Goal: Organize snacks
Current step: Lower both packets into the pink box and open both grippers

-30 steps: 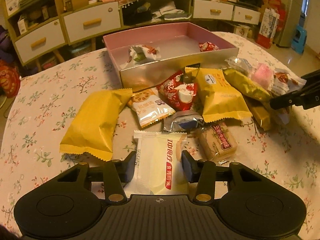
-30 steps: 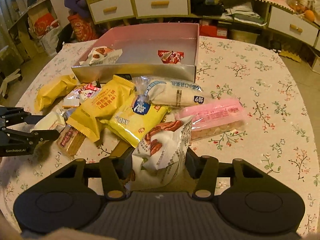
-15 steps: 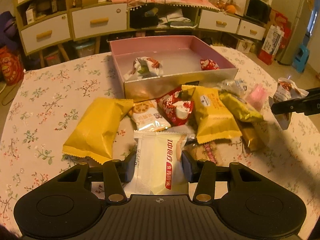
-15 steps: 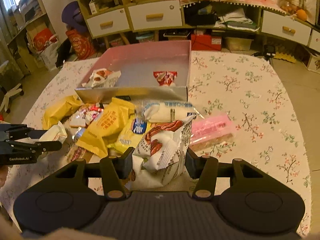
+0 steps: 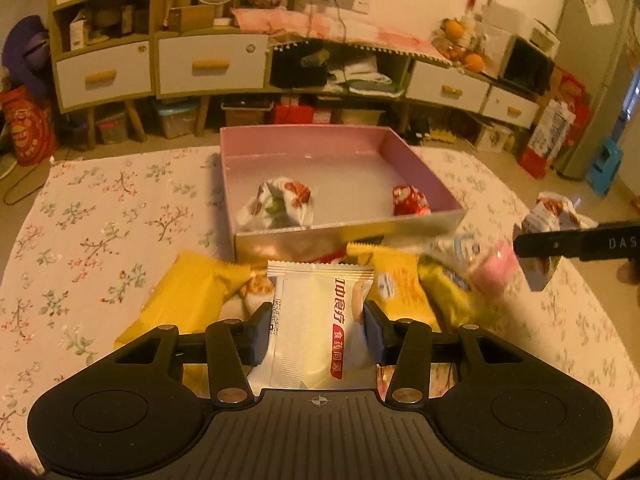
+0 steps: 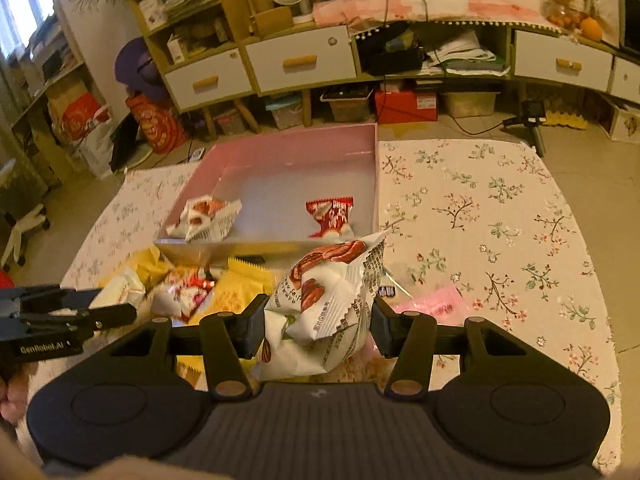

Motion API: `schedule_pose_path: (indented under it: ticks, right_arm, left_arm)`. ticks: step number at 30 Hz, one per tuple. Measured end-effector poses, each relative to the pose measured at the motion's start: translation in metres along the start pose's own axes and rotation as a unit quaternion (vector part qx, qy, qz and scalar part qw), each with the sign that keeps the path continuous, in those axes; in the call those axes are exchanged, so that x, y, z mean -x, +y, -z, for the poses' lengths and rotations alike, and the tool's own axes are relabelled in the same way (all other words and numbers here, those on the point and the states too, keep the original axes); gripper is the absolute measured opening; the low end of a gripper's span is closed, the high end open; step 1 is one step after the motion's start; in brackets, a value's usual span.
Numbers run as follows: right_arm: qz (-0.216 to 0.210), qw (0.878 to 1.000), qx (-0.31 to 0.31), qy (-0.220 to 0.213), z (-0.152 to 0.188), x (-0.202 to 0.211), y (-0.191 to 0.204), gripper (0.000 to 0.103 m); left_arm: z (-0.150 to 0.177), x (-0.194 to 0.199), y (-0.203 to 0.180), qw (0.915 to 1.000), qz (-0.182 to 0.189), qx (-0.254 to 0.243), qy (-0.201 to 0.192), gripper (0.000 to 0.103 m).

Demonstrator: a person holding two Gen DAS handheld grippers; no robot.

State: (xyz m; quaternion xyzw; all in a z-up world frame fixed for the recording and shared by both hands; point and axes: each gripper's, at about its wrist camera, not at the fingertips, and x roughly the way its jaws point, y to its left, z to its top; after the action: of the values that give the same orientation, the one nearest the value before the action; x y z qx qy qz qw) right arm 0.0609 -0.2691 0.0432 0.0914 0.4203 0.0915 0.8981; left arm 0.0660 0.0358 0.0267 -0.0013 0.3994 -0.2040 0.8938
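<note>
Both tools are loaded: the left tool (image 5: 318,330) is clamped on a white packet (image 5: 316,320), the right tool (image 6: 318,326) on a crumpled nut bag (image 6: 324,304). Each load is held clear of the table (image 6: 480,216), with the pink box (image 5: 344,232) ahead of the tools and the loose snack pile (image 5: 404,292) just below them.

Several risks are judged from this. The white packet is gripped only at its sides, so its slick film could be squeezed out and dropped back on the pile. The nut bag is pinched through slack wrapper, and it could be lost if swung quickly. Since the tools are close beside each other and one box is aimed at, a collision could be caused over its near wall. Two packets already in the box could be landed on, or the box could be pushed away if its rim is struck.
</note>
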Motion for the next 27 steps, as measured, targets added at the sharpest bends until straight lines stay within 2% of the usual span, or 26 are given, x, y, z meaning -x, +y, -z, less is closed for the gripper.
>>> schedule_pose_path:
  ticks: [8, 16, 27]
  right_arm:
    - [-0.009, 0.999, -0.039, -0.002, -0.022, -0.017, -0.002, 0.049]
    - [-0.027, 0.997, -0.062, -0.025, -0.049, -0.034, -0.012, 0.049]
    - [-0.017, 0.999, -0.039, -0.028, -0.075, -0.072, -0.013, 0.049]
  left_arm:
    - [-0.033, -0.016, -0.01, 0.9997, 0.001, 0.017, -0.017, 0.045]
    - [-0.065, -0.041, -0.03, 0.9996, 0.016, -0.003, -0.025, 0.045]
    - [-0.085, -0.094, -0.048, 0.999, -0.001, -0.042, -0.014, 0.045]
